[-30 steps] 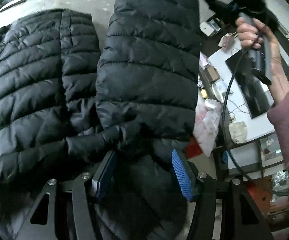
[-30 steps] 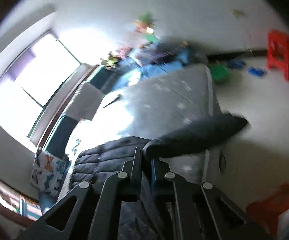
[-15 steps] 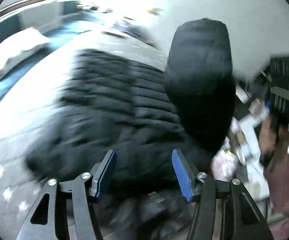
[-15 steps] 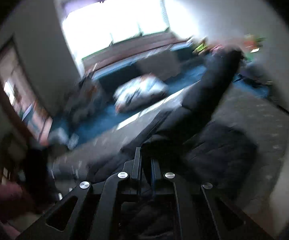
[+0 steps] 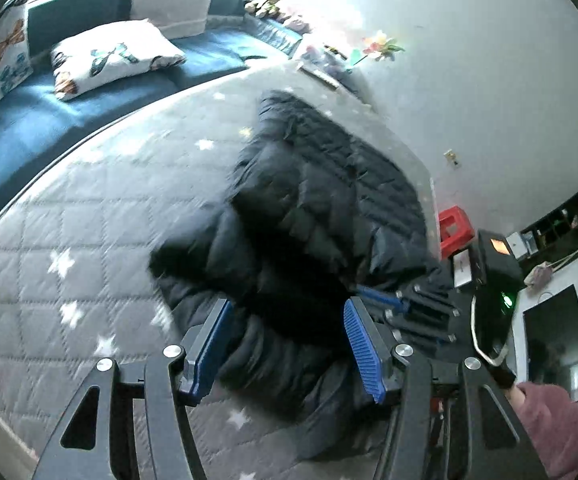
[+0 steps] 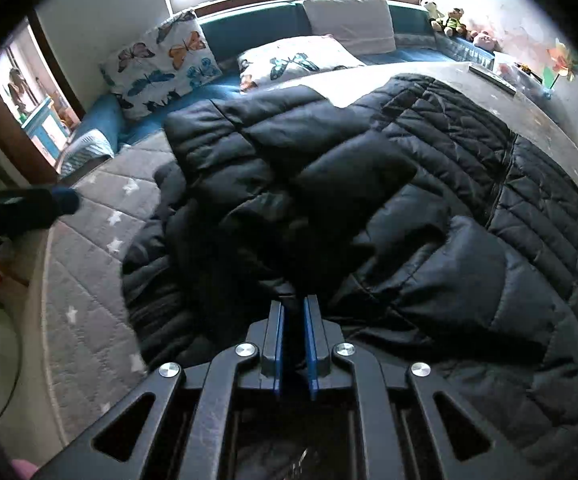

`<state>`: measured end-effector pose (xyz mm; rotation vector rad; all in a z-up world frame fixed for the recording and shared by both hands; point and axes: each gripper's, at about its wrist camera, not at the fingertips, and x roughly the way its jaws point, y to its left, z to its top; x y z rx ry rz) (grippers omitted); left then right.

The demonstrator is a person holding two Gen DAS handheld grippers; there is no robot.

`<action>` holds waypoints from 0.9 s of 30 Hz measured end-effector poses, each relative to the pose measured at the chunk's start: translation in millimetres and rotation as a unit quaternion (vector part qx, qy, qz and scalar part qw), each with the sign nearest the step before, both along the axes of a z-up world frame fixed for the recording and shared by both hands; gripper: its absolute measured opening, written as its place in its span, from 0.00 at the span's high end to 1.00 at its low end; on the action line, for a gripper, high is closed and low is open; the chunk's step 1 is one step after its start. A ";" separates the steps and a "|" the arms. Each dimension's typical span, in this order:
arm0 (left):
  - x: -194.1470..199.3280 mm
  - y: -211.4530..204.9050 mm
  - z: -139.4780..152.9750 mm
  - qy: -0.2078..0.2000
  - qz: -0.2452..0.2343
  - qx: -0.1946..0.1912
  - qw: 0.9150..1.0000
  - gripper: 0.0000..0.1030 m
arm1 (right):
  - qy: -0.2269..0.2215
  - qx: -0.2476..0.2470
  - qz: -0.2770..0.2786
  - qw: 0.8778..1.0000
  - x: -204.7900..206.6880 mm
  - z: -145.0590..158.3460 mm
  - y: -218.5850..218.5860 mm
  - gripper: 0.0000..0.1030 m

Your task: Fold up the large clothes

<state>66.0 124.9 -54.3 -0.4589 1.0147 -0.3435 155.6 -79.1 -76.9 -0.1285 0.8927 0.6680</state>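
Jacket (image 6: 429, 208) on mattress (image 5: 89, 240), half folded. Right gripper (image 6: 294, 344) pinches jacket fabric; left gripper (image 5: 285, 344) spread, empty, above jacket. Lay fold flat, align edges before release.

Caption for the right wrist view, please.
Right gripper shut on black quilted puffer jacket lying on grey star-patterned mattress.

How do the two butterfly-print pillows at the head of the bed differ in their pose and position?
The left butterfly-print pillow stands upright against the teal backrest; the right butterfly-print pillow lies flat on the blue bed cover. The upright one sits nearer the room's corner, while the flat one lies nearer the black quilted puffer jacket. Both are white with coloured butterflies.
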 end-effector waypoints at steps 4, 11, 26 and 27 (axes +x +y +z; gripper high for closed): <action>24.1 -31.8 31.6 -0.035 -0.020 0.014 0.999 0.40 | 0.006 0.052 0.015 0.999 -19.3 30.4 -28.4 0.71; 81.9 -81.1 53.8 -0.067 -0.066 0.063 0.994 0.39 | -0.013 0.081 -0.057 0.995 -20.5 60.4 -112.6 0.37; 116.7 -72.7 -61.5 0.019 -0.054 0.112 0.992 0.43 | 0.070 0.024 -0.112 0.991 -13.1 -57.4 -170.6 0.37; 115.0 -70.2 -63.6 0.019 -0.051 0.111 0.992 0.45 | 0.071 0.022 -0.113 0.991 -12.1 -61.9 -170.5 0.37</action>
